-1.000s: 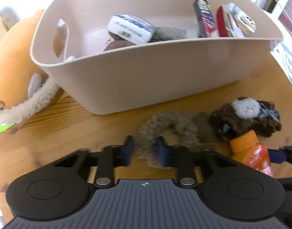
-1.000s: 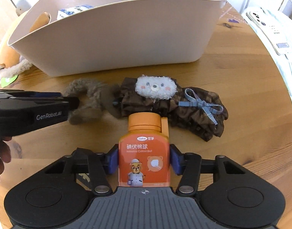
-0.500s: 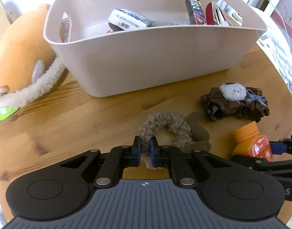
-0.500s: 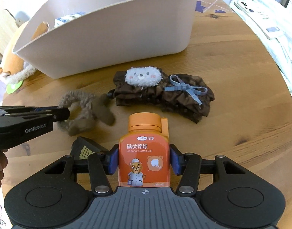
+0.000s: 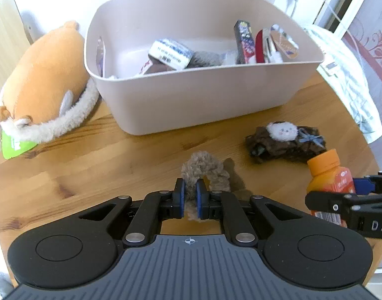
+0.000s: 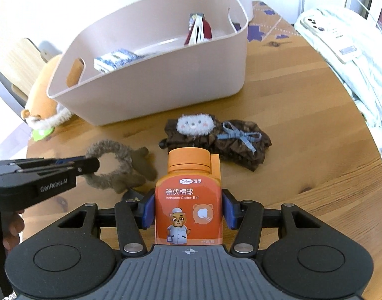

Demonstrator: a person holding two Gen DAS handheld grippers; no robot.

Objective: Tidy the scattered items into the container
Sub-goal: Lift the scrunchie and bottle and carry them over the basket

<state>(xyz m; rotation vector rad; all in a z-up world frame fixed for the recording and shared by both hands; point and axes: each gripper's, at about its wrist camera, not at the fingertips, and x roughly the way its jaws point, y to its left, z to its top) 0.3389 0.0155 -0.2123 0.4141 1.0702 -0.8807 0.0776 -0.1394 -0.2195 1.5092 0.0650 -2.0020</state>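
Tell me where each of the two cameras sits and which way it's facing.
Left wrist: on the left gripper, looking down its fingers at a furry scrunchie pinched between them; the right gripper's fingers enter at right.
Right wrist: on the right gripper, looking down at the orange bottle it clamps; the left gripper and a hand show at left.
Both share the bin, brown hair clip and wooden table.

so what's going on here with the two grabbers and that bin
A person is tidying a wooden table with two handheld grippers. The left gripper is shut on a fuzzy brown scrunchie; the right gripper grips an orange bottle. A brown hair accessory lies beside the part-filled beige bin.
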